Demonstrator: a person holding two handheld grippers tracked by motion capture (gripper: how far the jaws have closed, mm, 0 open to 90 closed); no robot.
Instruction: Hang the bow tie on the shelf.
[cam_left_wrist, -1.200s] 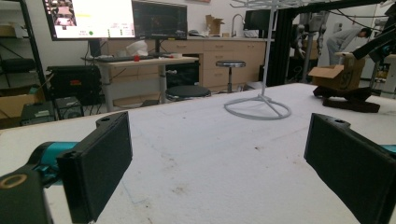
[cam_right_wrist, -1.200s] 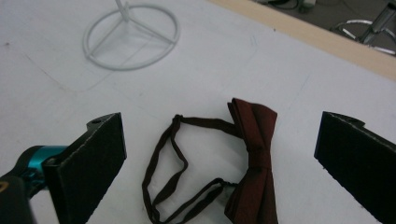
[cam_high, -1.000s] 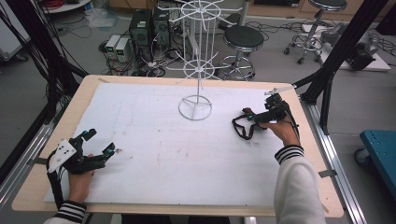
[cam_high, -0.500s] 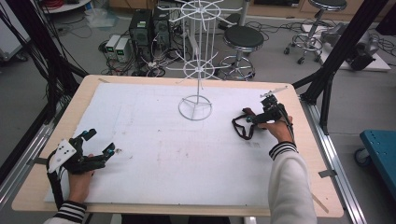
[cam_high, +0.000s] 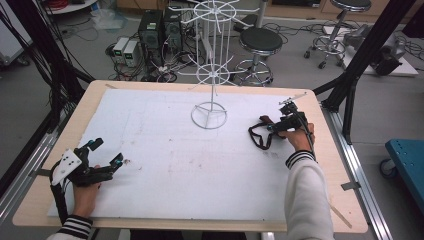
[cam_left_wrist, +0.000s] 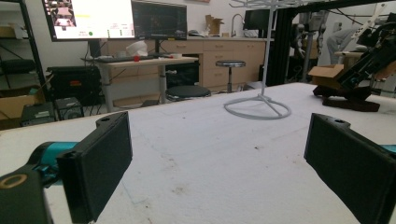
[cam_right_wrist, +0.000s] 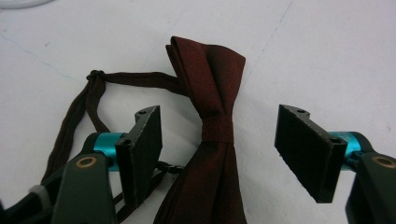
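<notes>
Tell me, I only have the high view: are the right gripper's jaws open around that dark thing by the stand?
Observer: Yes. The right gripper stands open, one jaw on each side of a dark red bow tie, not touching it.
Operator: Which part sits between them?
Observer: Its centre knot; the strap loops off to one side.
Operator: And the left gripper?
Observer: The left gripper is open, holding nothing, aimed toward the white wire stand.

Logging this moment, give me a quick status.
Left tongs open, idle. Right tongs open, straddling bow tie knot. White wire stand clear.
</notes>
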